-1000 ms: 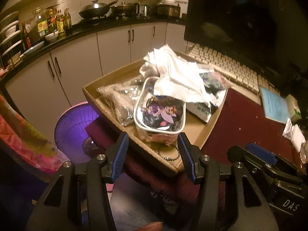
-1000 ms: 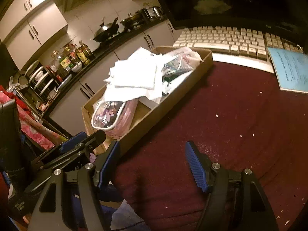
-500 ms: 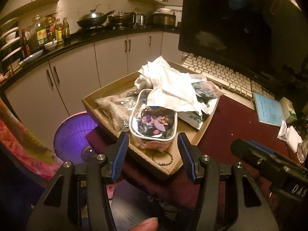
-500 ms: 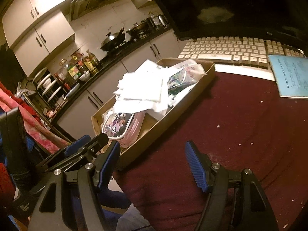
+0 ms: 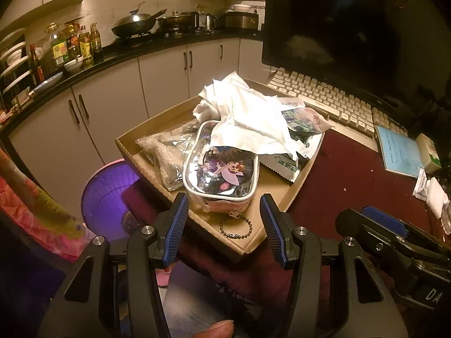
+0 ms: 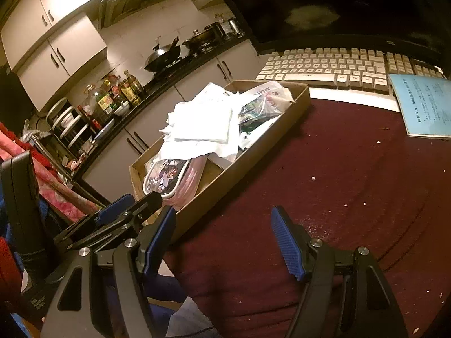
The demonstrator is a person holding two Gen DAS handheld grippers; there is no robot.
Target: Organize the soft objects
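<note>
A shallow cardboard tray (image 5: pixel 298 180) (image 6: pixel 253 157) sits at the table's corner. In it lie a pink cartoon-print pouch (image 5: pixel 222 174) (image 6: pixel 172 177) with a bead chain (image 5: pixel 236 226), crumpled white cloth (image 5: pixel 248 115) (image 6: pixel 203 124), a clear bag of grainy stuff (image 5: pixel 166 152) and printed plastic bags (image 5: pixel 304 118) (image 6: pixel 262 98). My left gripper (image 5: pixel 224 222) is open and empty, just short of the pouch at the tray's near edge. My right gripper (image 6: pixel 222 239) is open and empty over the dark red tablecloth (image 6: pixel 324 186), right of the tray.
A keyboard (image 6: pixel 332 67) and a dark monitor (image 5: pixel 352 28) stand behind the tray. A blue booklet (image 6: pixel 422 104) lies at the right. A purple basket (image 5: pixel 107 194) sits on the floor left of the table. Kitchen cabinets (image 5: pixel 112 107) lie beyond.
Both grippers have drawn back and risen slightly, so the tray looks a little smaller and farther. Both have stayed open and empty.
</note>
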